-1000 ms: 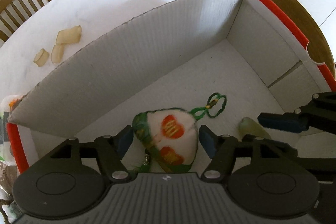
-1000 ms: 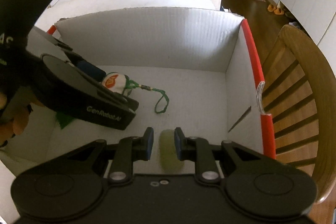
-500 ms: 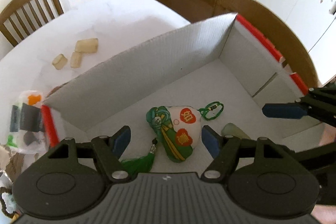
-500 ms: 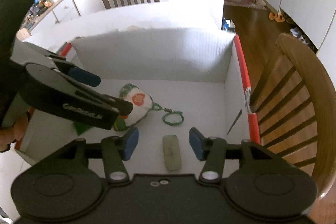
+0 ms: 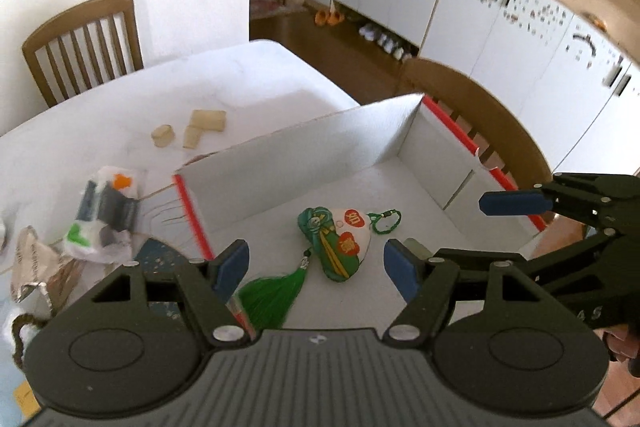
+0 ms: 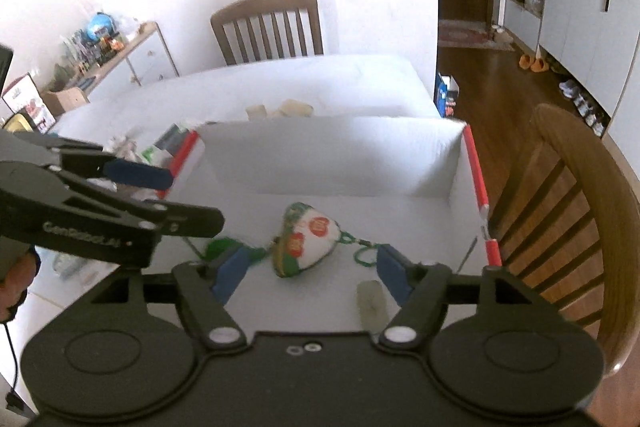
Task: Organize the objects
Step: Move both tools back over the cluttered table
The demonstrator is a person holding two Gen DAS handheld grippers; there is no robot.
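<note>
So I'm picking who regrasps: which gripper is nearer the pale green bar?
Right. The right gripper hangs open above the pale green bar; the left gripper hangs open over the sachet.

Matt corrugated cardboard box [image 5: 320, 155]; embroidered cloth sachet [image 5: 340, 247] between fingers [image 5: 234, 265], silky tassel [image 5: 276, 297]; smooth marbled tabletop [image 5: 120, 115].

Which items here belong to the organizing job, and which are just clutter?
Job items:
box
embroidered sachet, inside
pale green bar, inside
three tan blocks, still on the table

Just lying about:
plastic-wrapped pack
crumpled foil
chairs
</note>
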